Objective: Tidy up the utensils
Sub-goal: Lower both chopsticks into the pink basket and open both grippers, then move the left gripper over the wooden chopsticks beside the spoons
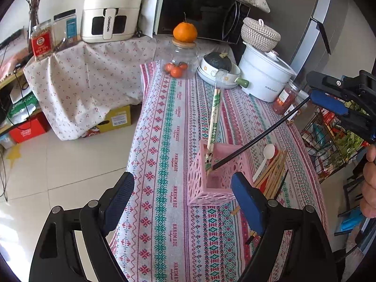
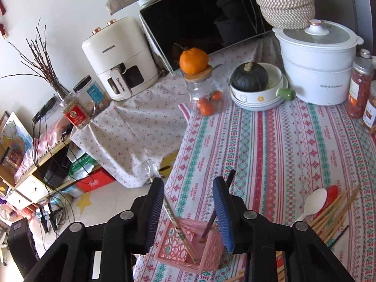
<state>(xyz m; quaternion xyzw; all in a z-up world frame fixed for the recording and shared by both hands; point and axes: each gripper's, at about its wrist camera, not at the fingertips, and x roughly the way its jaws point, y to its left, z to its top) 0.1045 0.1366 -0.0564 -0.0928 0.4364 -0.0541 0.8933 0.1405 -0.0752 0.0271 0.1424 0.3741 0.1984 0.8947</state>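
Note:
A pink lattice holder [image 1: 211, 176] stands on the patterned tablecloth [image 1: 169, 141]. It holds a pair of printed chopsticks [image 1: 214, 122] and the tip of a black chopstick [image 1: 258, 136]. My left gripper [image 1: 183, 199] is open and empty, just in front of the holder. My right gripper [image 2: 188, 211] is open above the holder [image 2: 188, 246]; the black chopstick [image 2: 221, 202] leans against its right finger [image 2: 223, 211]. A white spoon [image 2: 312, 204], a red spoon [image 2: 331, 195] and several wooden chopsticks [image 2: 333, 216] lie to the right.
A glass jar [image 1: 181, 56] with an orange on its lid, a bowl with a green squash [image 1: 218, 65], a white cooker [image 1: 265, 75] and red-filled jars [image 2: 359, 89] stand at the table's far end. The table's left edge drops to the tiled floor [image 1: 70, 164]. A wire rack [image 1: 329, 141] stands right.

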